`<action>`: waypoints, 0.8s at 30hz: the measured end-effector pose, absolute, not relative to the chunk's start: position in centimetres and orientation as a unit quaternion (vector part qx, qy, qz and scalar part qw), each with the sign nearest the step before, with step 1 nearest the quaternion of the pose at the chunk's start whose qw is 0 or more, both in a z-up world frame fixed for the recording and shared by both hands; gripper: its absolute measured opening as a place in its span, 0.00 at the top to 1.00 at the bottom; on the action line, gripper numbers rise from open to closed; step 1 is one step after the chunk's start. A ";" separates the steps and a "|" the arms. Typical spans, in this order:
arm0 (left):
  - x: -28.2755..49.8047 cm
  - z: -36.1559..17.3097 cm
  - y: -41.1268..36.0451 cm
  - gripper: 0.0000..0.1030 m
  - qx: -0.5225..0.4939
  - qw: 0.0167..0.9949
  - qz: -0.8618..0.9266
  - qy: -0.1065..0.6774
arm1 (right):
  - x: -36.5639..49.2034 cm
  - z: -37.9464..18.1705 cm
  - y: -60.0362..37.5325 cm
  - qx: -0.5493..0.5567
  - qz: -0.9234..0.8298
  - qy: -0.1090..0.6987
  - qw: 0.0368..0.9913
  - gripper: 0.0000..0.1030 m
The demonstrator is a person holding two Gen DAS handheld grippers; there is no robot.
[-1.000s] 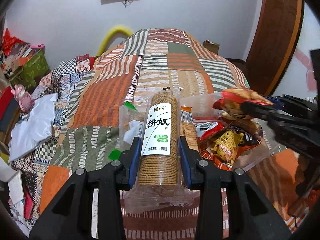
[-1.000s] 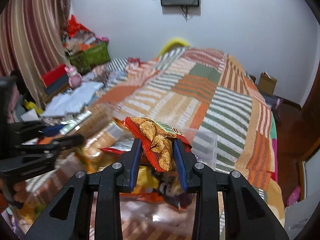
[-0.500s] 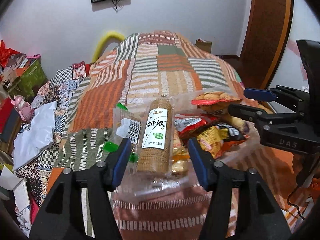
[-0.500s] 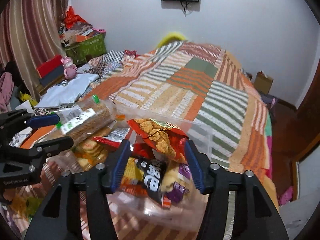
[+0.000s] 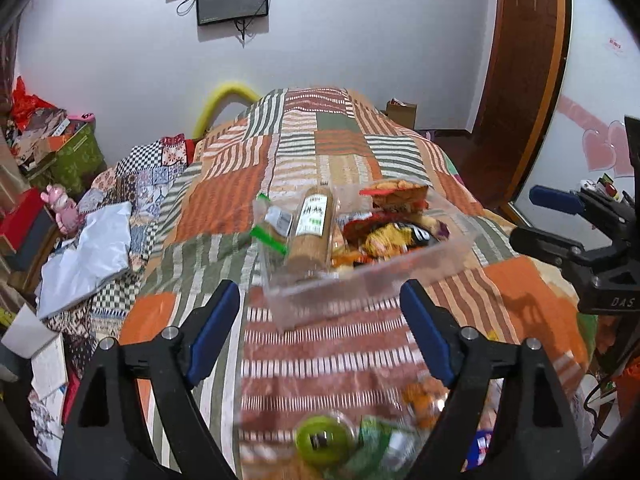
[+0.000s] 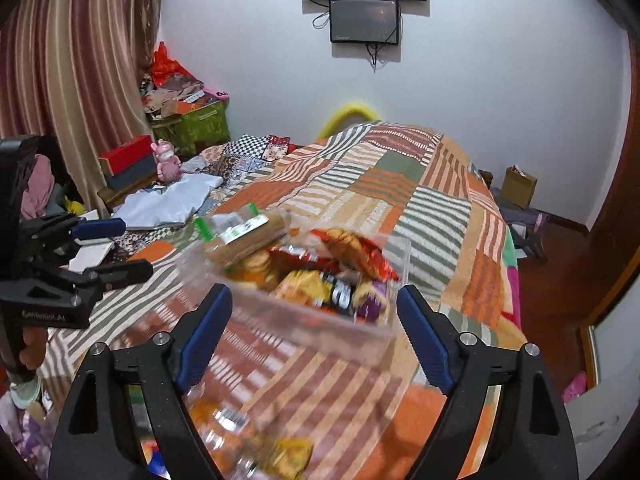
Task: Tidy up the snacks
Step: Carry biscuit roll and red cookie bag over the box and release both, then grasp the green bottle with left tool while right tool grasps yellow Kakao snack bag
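Patchwork bedspread [image 5: 248,184] covers a bedroom bed where a clear plastic bin [image 5: 360,280] sits mid-mattress, loaded with a biscuit roll [image 5: 312,228] on its left side and a red chip bag [image 5: 396,194] on the right. My left gripper [image 5: 320,328] and right gripper [image 6: 314,328] hover on the near side, jaws spread wide and empty. Both items look delivered; next I judge a reach for the blurred loose snacks [image 5: 324,436] nearest me.
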State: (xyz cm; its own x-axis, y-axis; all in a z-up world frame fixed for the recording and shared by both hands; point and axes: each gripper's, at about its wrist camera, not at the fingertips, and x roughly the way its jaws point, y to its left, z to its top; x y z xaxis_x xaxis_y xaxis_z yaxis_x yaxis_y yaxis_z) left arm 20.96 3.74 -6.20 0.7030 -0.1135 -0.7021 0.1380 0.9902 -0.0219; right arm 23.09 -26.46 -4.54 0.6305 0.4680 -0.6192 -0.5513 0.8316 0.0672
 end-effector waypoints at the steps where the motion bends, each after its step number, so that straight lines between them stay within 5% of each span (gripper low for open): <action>1: 20.4 -6.3 3.9 0.17 0.013 0.922 -0.069 0.381 | 22.6 -4.7 -26.6 -0.063 0.283 0.325 0.900 0.19; 24: 13.3 -15.2 7.0 0.15 -0.048 0.875 -0.065 0.477 | 15.3 -15.4 -29.1 -0.027 0.266 0.466 0.843 0.19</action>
